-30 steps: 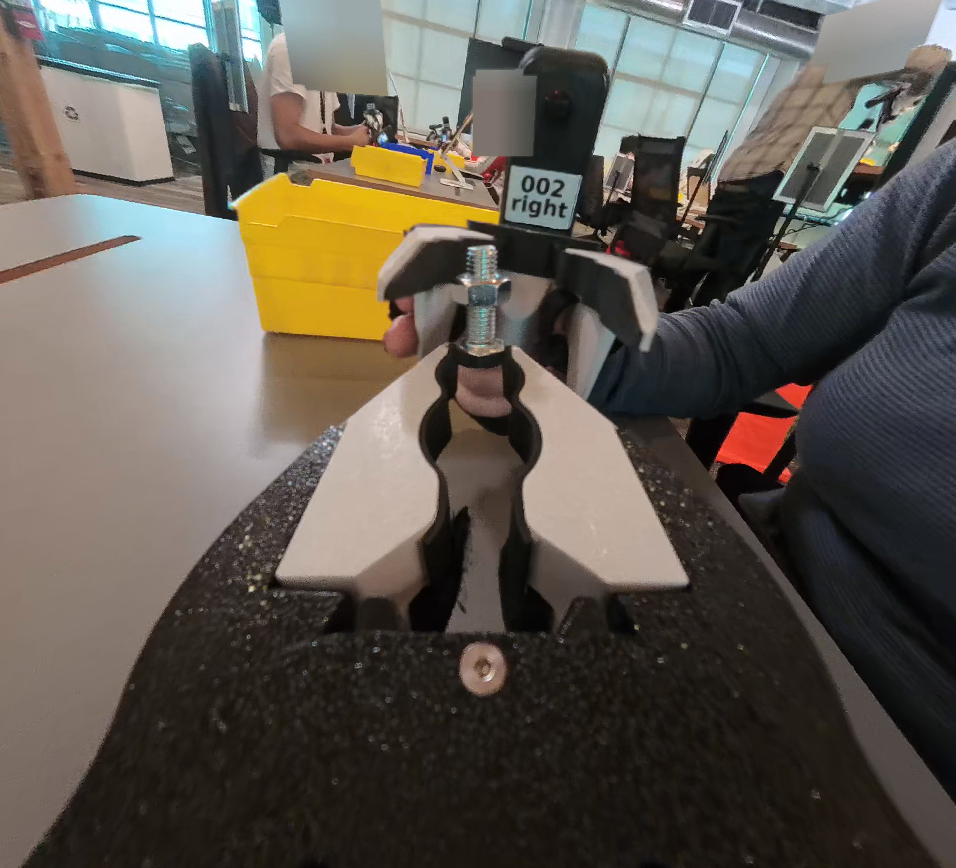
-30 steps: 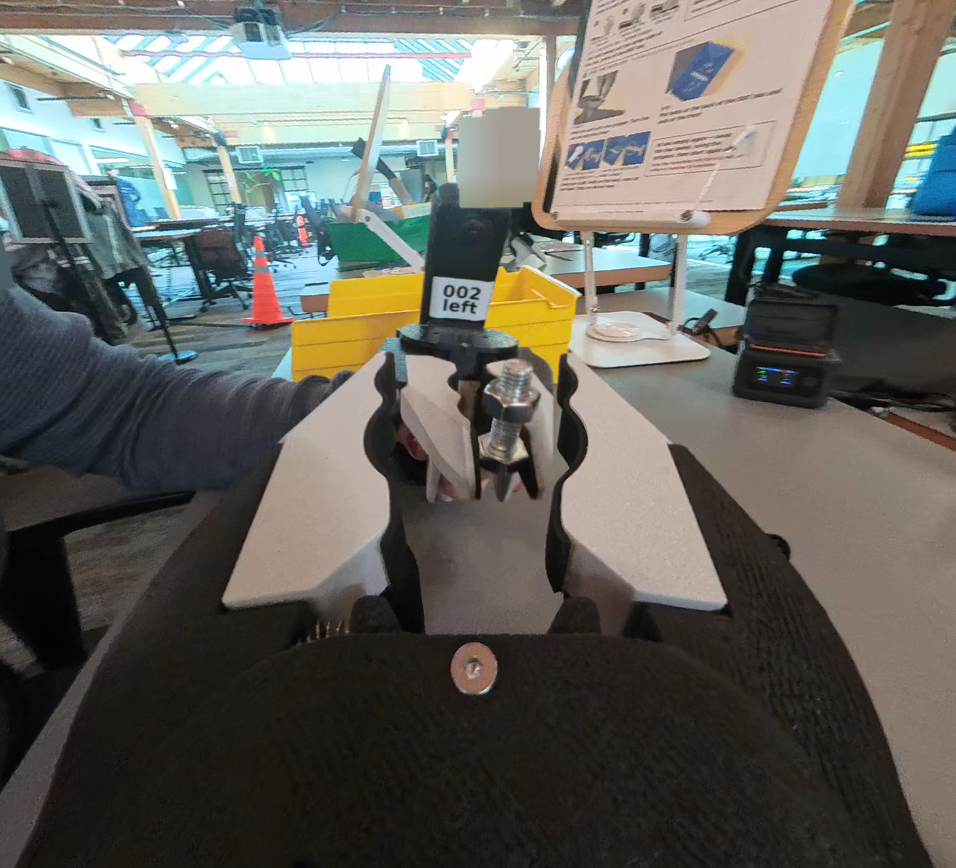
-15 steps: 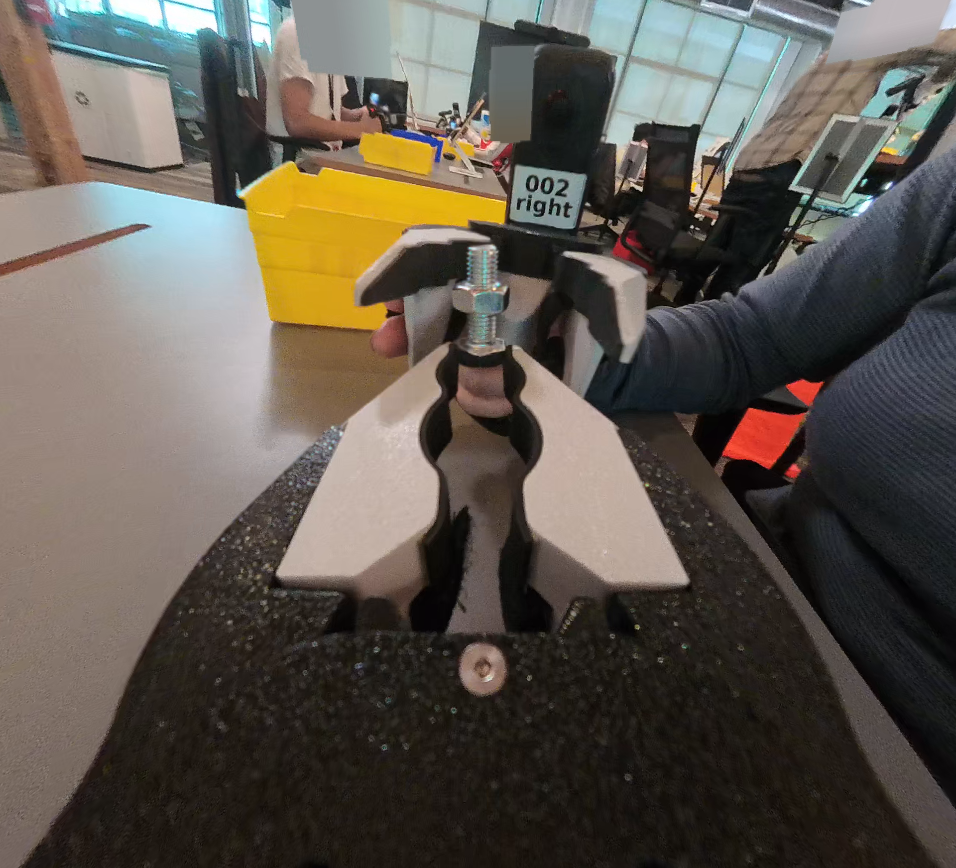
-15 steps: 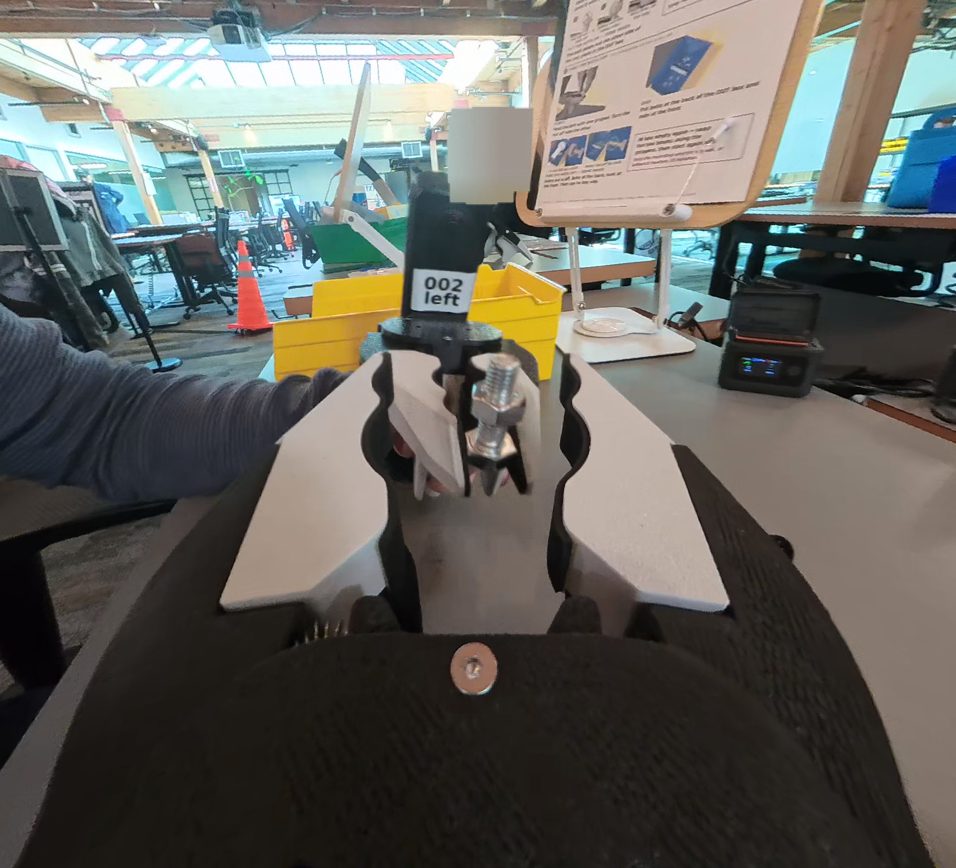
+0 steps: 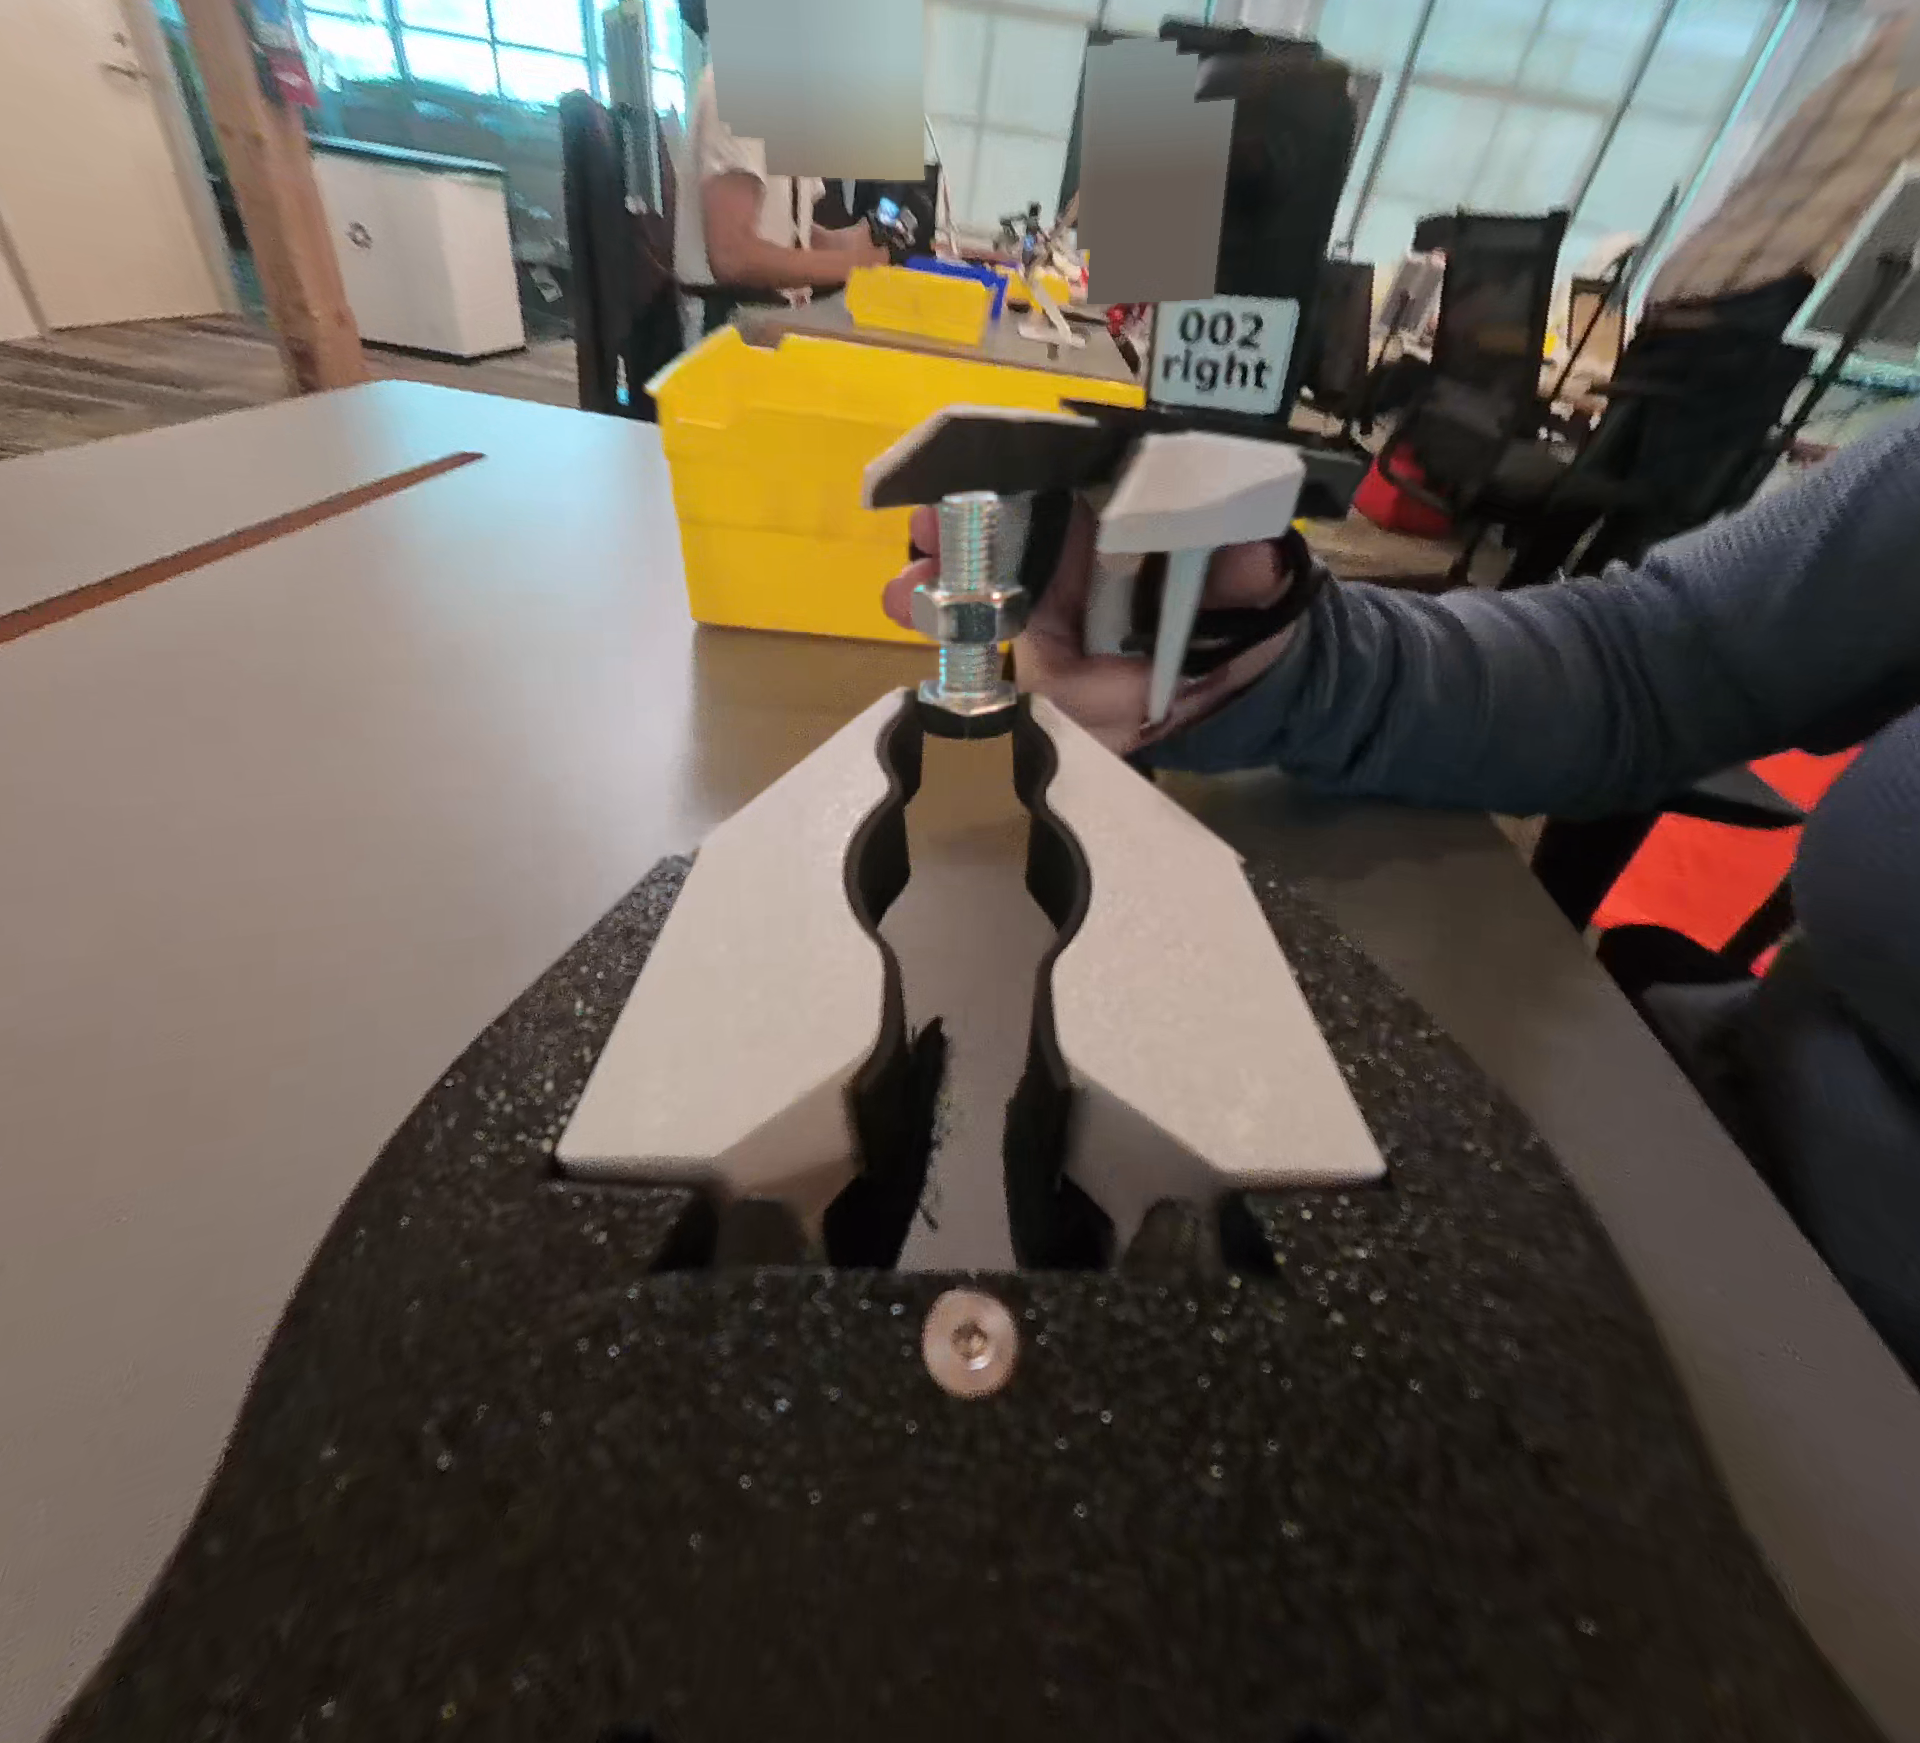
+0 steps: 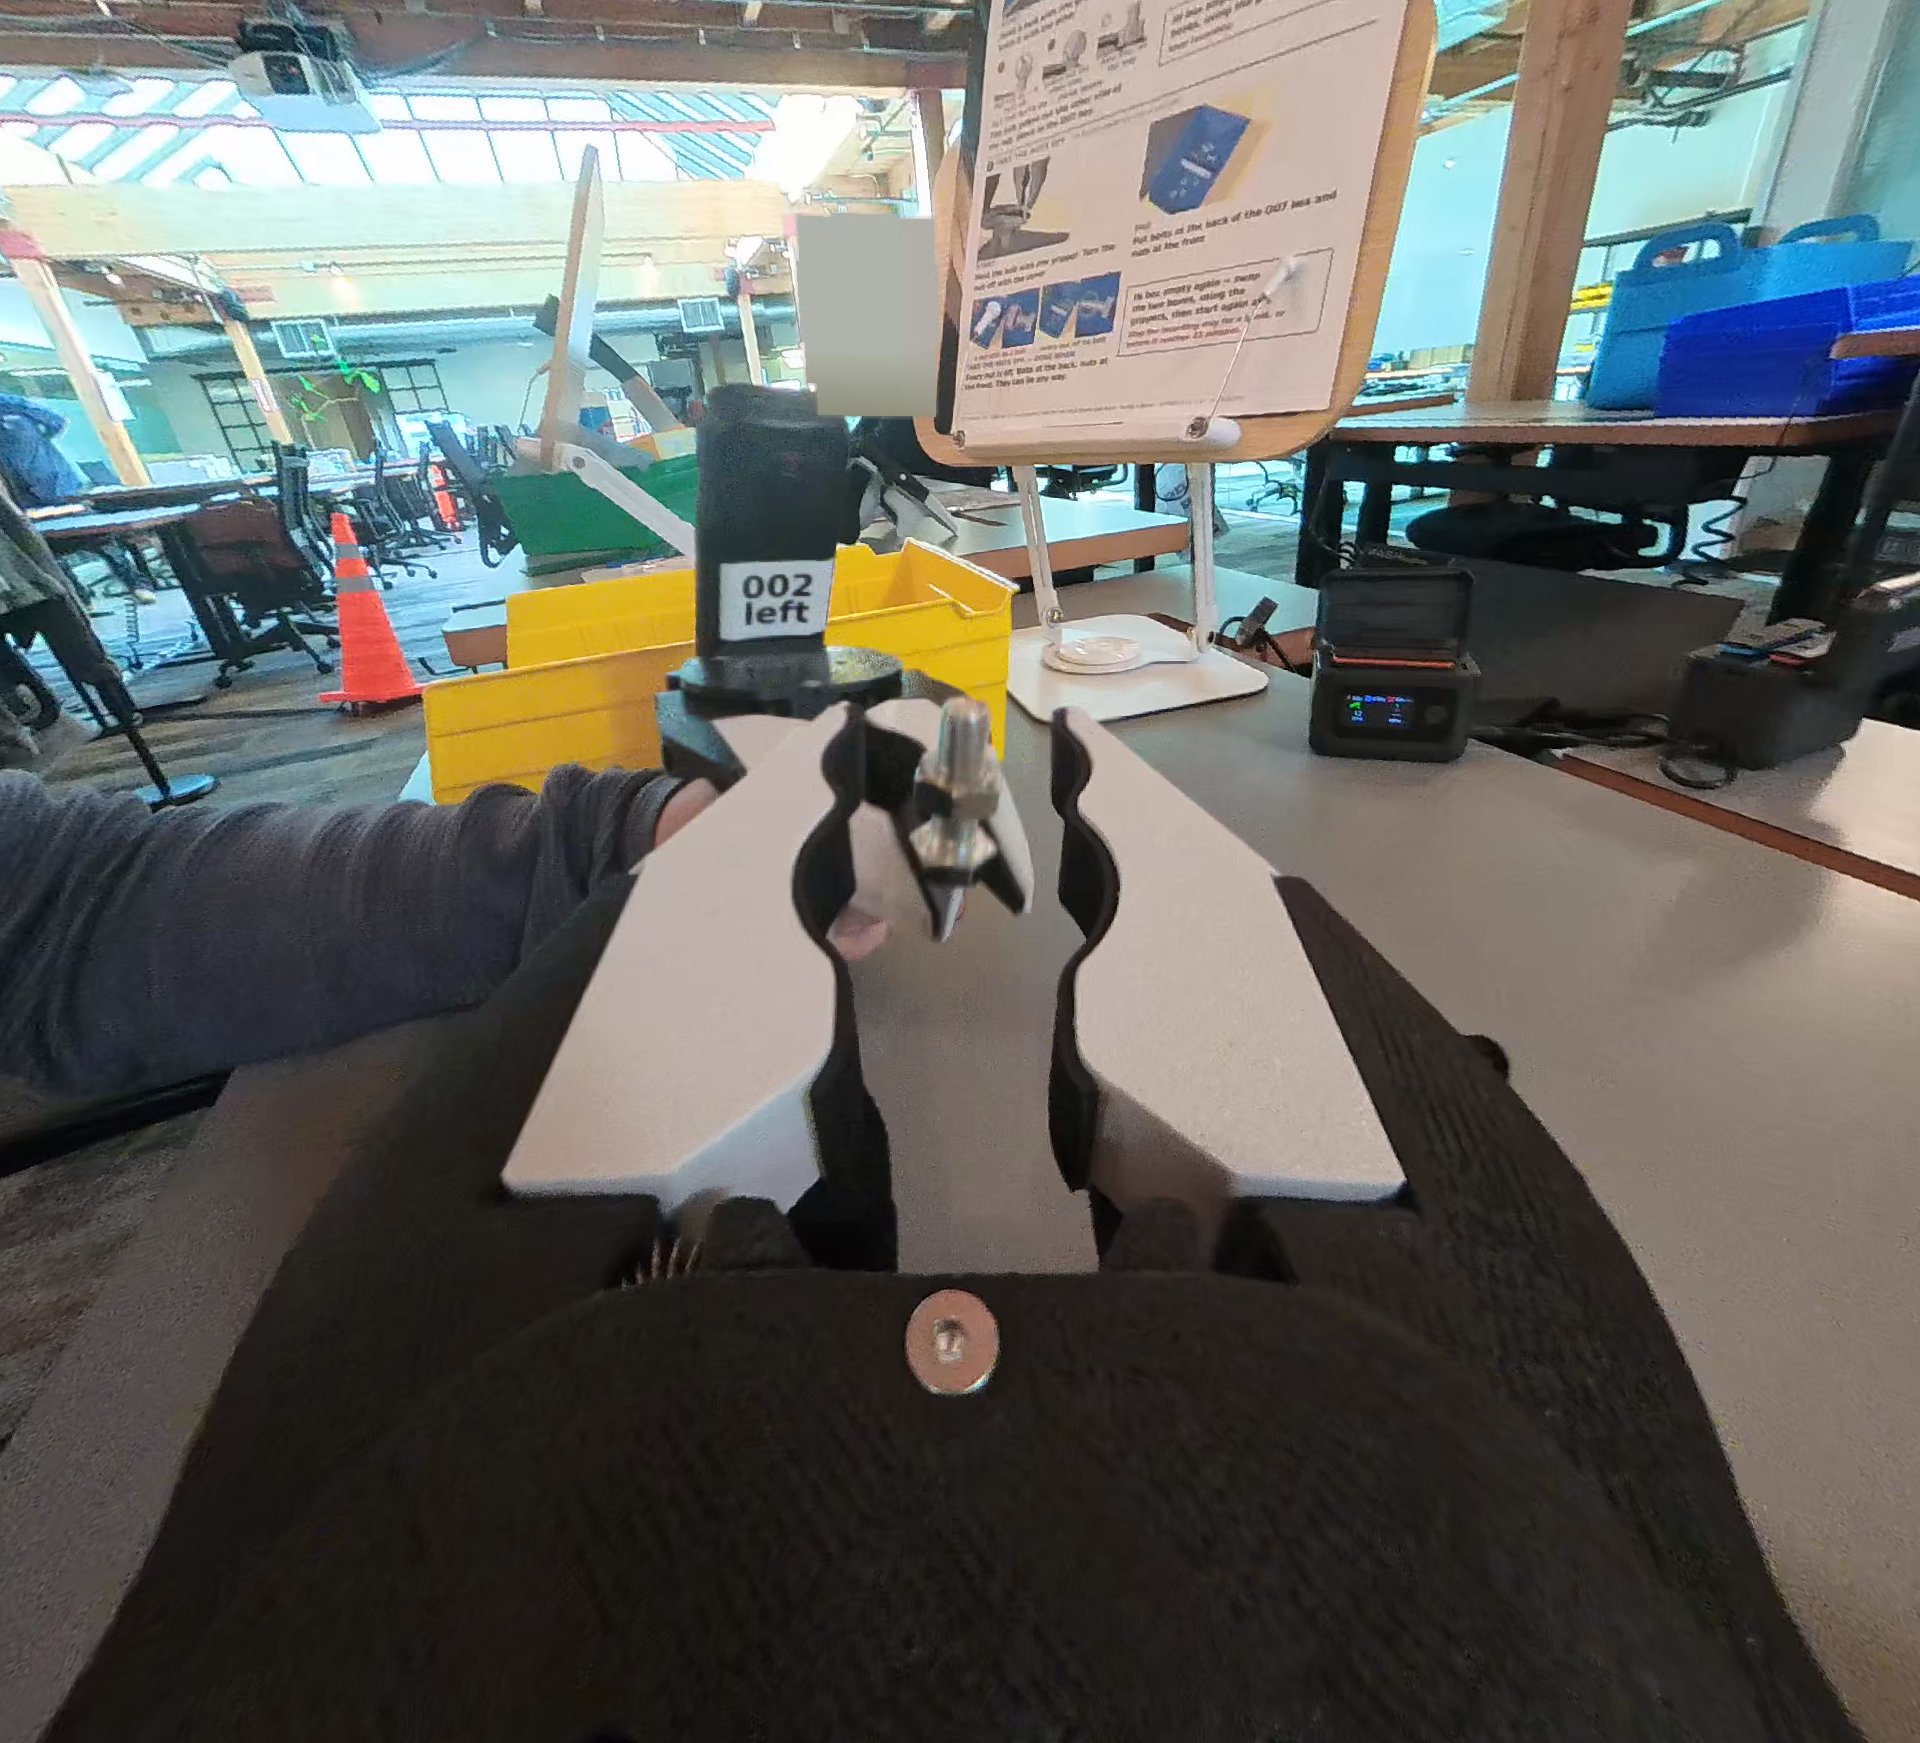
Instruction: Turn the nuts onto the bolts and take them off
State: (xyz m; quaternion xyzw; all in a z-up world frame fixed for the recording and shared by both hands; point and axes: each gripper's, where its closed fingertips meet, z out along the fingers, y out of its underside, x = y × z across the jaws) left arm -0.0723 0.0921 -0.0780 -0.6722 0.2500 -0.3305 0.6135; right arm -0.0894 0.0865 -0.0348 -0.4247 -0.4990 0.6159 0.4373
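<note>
A silver bolt (image 5: 968, 540) stands upright with a hex nut (image 5: 971, 618) partway down its thread. My left gripper (image 5: 966, 727) is shut on the bolt's head at the fingertips. My right gripper (image 5: 1101, 467) faces it from beyond, rolled onto its side and open, with one finger (image 5: 987, 455) above the bolt's top. In the right wrist view the bolt (image 6: 961, 737) and nut (image 6: 961, 784) lean slightly between my right gripper's (image 6: 961, 727) open fingertips without touching them. The left gripper (image 6: 961, 883) holds the bolt from below.
A yellow bin (image 5: 769, 488) stands on the grey table (image 5: 312, 758) behind the grippers; it also shows in the right wrist view (image 6: 582, 685). An instruction board on a white stand (image 6: 1174, 135) and a black device with a small screen (image 6: 1387, 696) stand at the table's far right. My hands' fingertips stand some 4 cm from each other.
My right gripper has rolled onto its side and stays open. The bolt now sits farther out, at the right gripper's fingertips. The left gripper still holds the bolt's head.
</note>
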